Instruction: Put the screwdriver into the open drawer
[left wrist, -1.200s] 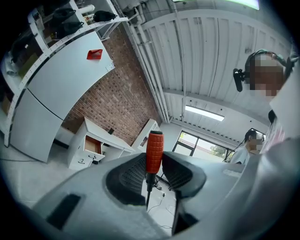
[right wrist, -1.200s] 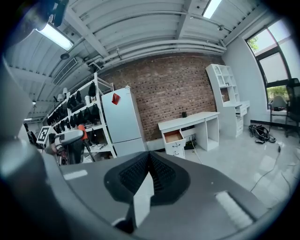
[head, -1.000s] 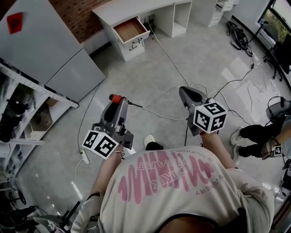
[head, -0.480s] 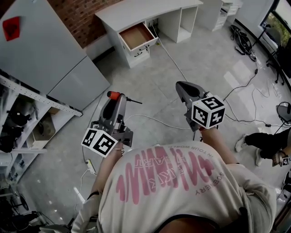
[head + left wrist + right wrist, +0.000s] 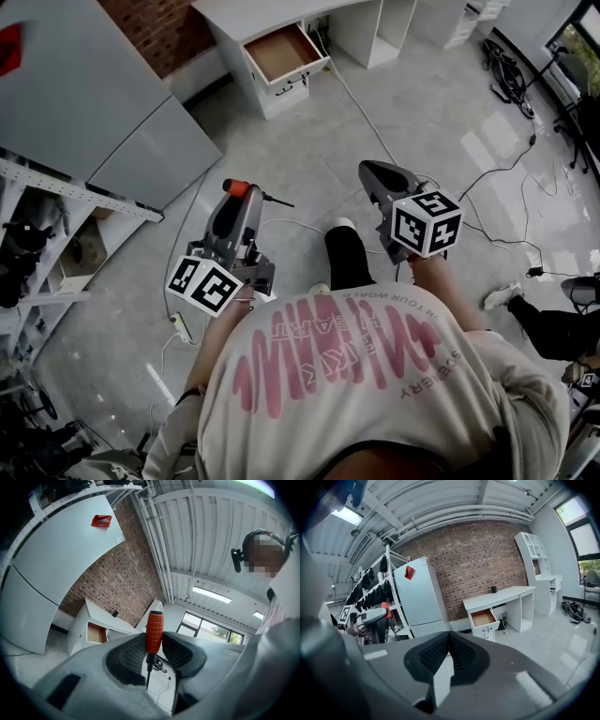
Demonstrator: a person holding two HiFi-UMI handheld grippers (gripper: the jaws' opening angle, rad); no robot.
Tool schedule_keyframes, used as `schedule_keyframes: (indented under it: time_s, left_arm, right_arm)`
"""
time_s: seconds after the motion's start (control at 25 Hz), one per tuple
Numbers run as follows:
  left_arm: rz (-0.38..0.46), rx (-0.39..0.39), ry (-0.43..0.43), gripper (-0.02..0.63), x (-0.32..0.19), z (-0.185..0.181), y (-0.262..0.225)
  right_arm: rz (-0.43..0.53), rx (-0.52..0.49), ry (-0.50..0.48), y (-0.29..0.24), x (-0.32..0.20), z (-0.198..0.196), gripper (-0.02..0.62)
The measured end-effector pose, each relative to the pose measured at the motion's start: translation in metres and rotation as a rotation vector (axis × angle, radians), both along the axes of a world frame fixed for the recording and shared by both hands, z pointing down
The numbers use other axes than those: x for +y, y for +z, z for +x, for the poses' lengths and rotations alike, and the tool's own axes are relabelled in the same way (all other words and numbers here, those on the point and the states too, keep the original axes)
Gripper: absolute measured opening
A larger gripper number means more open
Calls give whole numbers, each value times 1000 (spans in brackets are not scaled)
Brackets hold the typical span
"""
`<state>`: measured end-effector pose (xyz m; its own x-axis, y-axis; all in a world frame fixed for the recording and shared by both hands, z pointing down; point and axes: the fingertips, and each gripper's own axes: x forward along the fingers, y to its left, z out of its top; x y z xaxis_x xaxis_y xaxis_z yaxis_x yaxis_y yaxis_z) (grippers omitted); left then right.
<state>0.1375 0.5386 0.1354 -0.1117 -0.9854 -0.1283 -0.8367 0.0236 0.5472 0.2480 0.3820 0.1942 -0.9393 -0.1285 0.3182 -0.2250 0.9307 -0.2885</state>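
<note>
A screwdriver point(image 5: 154, 631) with a red handle and a thin dark shaft stands crosswise between the ribbed pads of my left gripper point(image 5: 154, 652), which is shut on it. From the head view the screwdriver point(image 5: 239, 187) sticks out at the tip of the left gripper point(image 5: 232, 200), shaft pointing right. My right gripper point(image 5: 370, 174) is level with it to the right, jaws shut with nothing between them, as the right gripper view point(image 5: 449, 637) shows. The open drawer point(image 5: 279, 52), brown inside, juts from a white desk point(image 5: 267, 13) far ahead across the floor. It also appears as the drawer point(image 5: 483, 618).
A tall grey cabinet point(image 5: 103, 103) stands left of the desk, and a metal shelf rack point(image 5: 56, 234) lines the left side. Cables point(image 5: 370, 117) trail over the grey floor. A power strip point(image 5: 180, 325) lies by my left. Another person's leg point(image 5: 553, 328) is at the right.
Both grippers have travelled forward with me over the floor, the screwdriver still gripped. My leg and shoe now show between the grippers. The seated person's legs have slid toward the right edge.
</note>
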Motion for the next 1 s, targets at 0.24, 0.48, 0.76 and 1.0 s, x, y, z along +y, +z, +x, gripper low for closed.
schedule_keyframes:
  time_s: [0.24, 0.48, 0.76, 1.0]
  left_arm:
    - [-6, 0, -28, 110, -36, -22, -1]
    - [7, 17, -80, 110, -105, -61, -7]
    - [46, 7, -143, 112, -170, -100, -30]
    - [83, -3, -184, 112, -215, -120, -35]
  right_arm:
    - [-20, -6, -19, 5, -40, -25, 11]
    - [-23, 1, -55, 2, -116, -63, 11]
    - [1, -10, -115, -20, -188, -109, 11]
    - [44, -31, -174, -33, -232, -138, 11]
